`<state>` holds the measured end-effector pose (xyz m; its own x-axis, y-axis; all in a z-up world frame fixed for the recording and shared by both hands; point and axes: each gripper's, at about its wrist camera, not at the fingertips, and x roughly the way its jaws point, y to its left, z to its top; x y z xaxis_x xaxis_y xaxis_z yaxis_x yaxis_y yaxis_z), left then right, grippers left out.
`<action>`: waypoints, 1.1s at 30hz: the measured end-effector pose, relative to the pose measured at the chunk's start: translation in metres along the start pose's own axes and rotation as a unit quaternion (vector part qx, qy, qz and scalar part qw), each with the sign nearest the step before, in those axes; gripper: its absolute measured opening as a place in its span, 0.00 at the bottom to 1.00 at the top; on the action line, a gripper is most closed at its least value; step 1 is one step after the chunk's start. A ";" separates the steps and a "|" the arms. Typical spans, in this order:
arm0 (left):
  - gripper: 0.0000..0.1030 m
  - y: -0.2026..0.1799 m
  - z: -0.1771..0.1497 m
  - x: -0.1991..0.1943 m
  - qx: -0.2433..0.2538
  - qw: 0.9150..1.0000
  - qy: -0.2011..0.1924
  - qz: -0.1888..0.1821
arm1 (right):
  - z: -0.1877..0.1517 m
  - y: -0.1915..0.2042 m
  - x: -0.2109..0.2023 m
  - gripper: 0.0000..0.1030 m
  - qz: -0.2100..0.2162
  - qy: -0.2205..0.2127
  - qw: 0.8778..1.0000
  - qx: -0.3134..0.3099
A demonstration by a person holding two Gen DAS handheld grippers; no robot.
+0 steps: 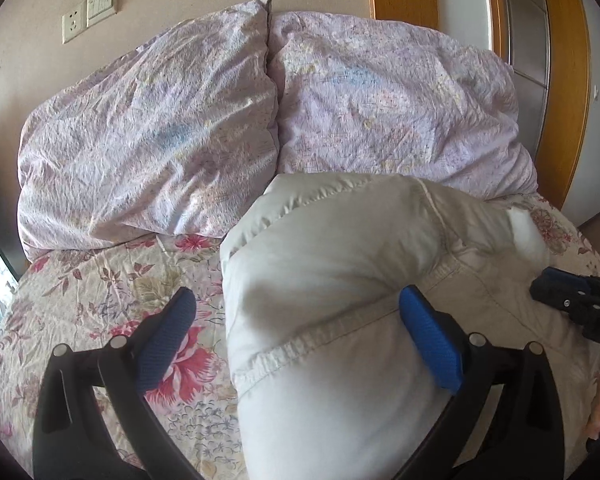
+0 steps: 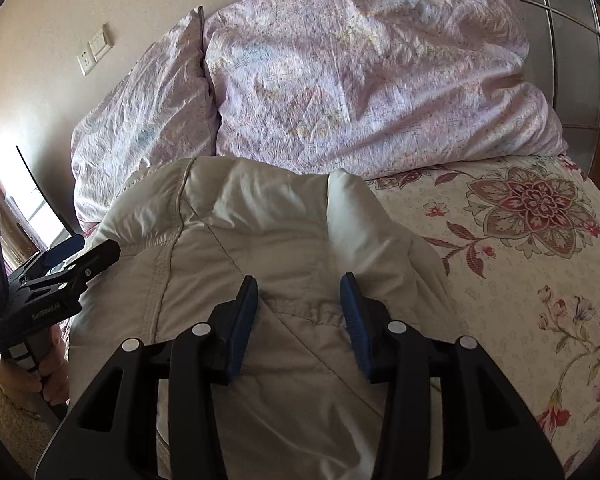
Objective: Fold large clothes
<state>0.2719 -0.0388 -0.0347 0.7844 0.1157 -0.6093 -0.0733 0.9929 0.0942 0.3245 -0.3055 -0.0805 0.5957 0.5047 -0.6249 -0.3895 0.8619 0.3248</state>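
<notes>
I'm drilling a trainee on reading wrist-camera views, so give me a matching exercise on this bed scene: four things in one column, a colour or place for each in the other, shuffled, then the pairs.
Things:
1. jacket
2. pillows
3. bedsheet
4. gripper pads

Descriptions:
A. blue
B. pale lilac, at the head of the bed
C. cream with red flowers
D. beige, lying on the bed between the grippers

Pairs: 1-D, 2-B, 3-C, 4-A

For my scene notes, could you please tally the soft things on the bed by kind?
Pillows: 2 (left one, right one)
Padded beige jacket: 1
Flowered bedspread: 1
Total: 4
</notes>
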 end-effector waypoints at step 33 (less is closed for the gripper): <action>0.98 -0.022 0.011 0.033 0.037 0.998 0.001 0.051 | -0.001 -0.010 0.026 0.44 -0.070 -0.018 0.997 0.008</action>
<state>0.3064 -0.0567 -0.0477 0.7737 0.2165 -0.5954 -0.1077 0.9711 0.2131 0.3434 -0.3012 -0.1007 0.6683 0.3802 -0.6394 -0.2888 0.9247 0.2480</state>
